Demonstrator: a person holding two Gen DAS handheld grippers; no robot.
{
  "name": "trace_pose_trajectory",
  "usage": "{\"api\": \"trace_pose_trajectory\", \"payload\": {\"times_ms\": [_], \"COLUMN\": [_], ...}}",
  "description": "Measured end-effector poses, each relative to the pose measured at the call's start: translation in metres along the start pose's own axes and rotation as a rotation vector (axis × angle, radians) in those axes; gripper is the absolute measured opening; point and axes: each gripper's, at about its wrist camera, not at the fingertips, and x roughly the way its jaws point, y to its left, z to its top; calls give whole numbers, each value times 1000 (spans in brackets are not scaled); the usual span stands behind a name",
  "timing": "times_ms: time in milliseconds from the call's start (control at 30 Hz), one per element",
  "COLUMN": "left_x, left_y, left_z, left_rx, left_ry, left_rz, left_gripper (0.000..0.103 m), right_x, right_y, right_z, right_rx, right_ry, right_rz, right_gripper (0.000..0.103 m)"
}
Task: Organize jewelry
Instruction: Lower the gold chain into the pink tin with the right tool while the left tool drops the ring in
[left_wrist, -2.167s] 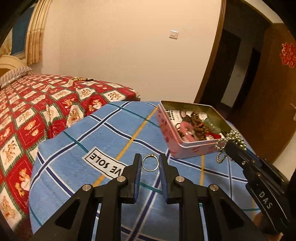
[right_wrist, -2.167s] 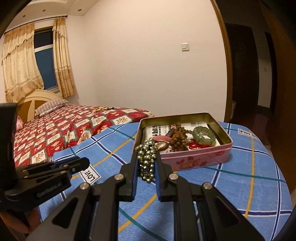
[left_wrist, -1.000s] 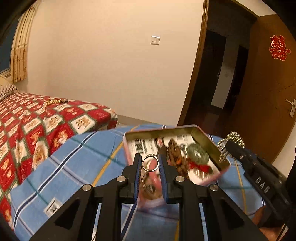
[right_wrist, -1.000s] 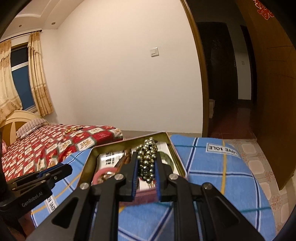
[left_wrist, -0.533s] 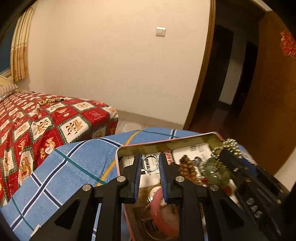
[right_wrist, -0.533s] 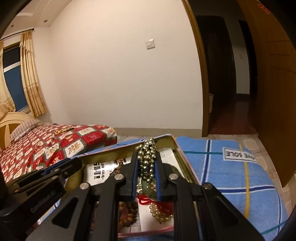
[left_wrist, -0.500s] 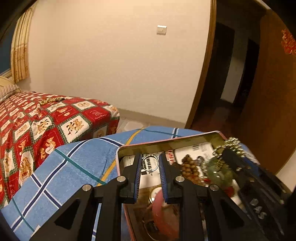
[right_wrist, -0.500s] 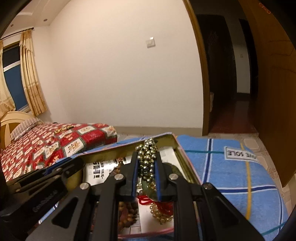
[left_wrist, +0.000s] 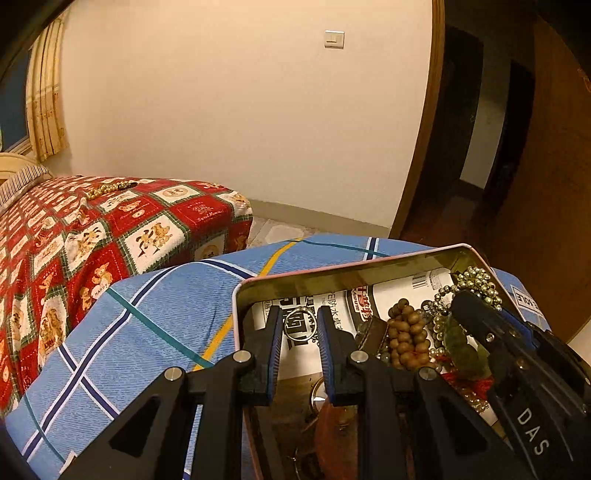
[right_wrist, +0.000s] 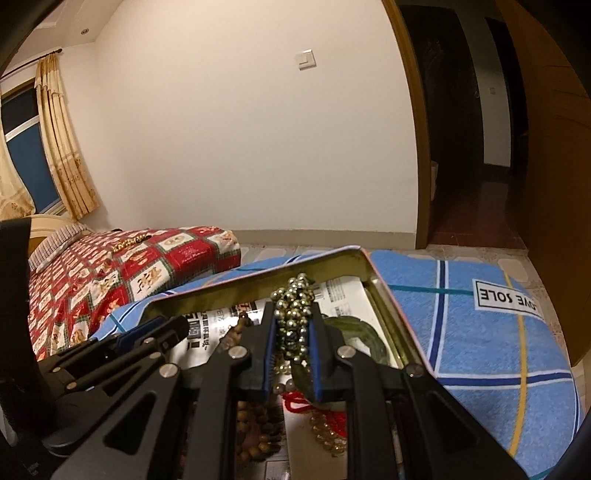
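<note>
Left wrist view: the left tool (left_wrist: 299, 328) is closed on a small silver ring (left_wrist: 300, 325), pinched upright between its blue pads, and it hangs over the near-left part of the open tin box (left_wrist: 332, 266). The box sits on a surface draped in a blue plaid cloth (left_wrist: 147, 317); what lies under the cloth cannot be told. Inside the box lie a brown wooden bead bracelet (left_wrist: 406, 336), a green jade bangle (left_wrist: 461, 347), something with red cord (left_wrist: 467, 380) and a printed paper lining (left_wrist: 399, 295).

The right wrist view shows the right tool (right_wrist: 293, 325) gripping a bunched strand of metallic beads (right_wrist: 293, 314), held over the box's far-right corner, above the jade bangle (right_wrist: 354, 332). Neither piece touches the box floor as far as can be seen; both hang a little above the contents.

As a judgement, the task is well along: several pieces are already in the box, and these two are carried to it but not released. What is left is to lower and open each tool so the ring and the beads drop inside. A string of pale beads (left_wrist: 107, 188) lies on the red patterned bed (left_wrist: 110, 229) well apart from the box, so at least one more piece may need fetching.
</note>
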Motion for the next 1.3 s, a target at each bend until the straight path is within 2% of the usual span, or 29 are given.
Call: {"api": "trace_pose_trajectory", "payload": {"times_ms": [467, 600, 633, 700, 767, 800, 867, 933, 1033, 1133, 1233, 1300], "left_x": [0, 1, 2, 1, 0, -1, -2, -4, -3, -9, -20, -19], "left_y": [-4, -8, -8, -12, -16, -18, -21, -21, -21, -19, -18, -15], "left_z": [0, 1, 0, 0, 0, 0, 1, 1, 2, 3, 6, 6], "left_rx": [35, 57, 62, 80, 100, 112, 126, 123, 122, 102, 108, 105], "left_ry": [9, 21, 25, 34, 33, 30, 24, 17, 19, -2, -71, -77], "left_rz": [33, 55, 53, 36, 30, 27, 52, 38, 39, 53, 120, 155], "left_gripper": [19, 20, 21, 30, 48, 51, 66, 69, 69, 69, 70, 71], "right_x": [7, 8, 8, 6, 3, 2, -2, -7, -12, -15, -20, -20], "right_y": [-1, -3, -4, -8, -11, -11, -9, -7, -9, -11, -12, -13], "right_z": [1, 1, 1, 1, 1, 1, 1, 1, 2, 3, 4, 4], "right_rx": [7, 18, 26, 50, 71, 71, 69, 64, 71, 70, 54, 51], "right_ry": [34, 45, 44, 33, 10, 3, -20, -47, -83, -109, -138, -141], "right_rz": [18, 23, 25, 24, 40, 38, 39, 14, -1, -60, -127, -151], "right_gripper": [19, 24, 30, 42, 42, 43, 48, 73, 75, 75, 79, 80]}}
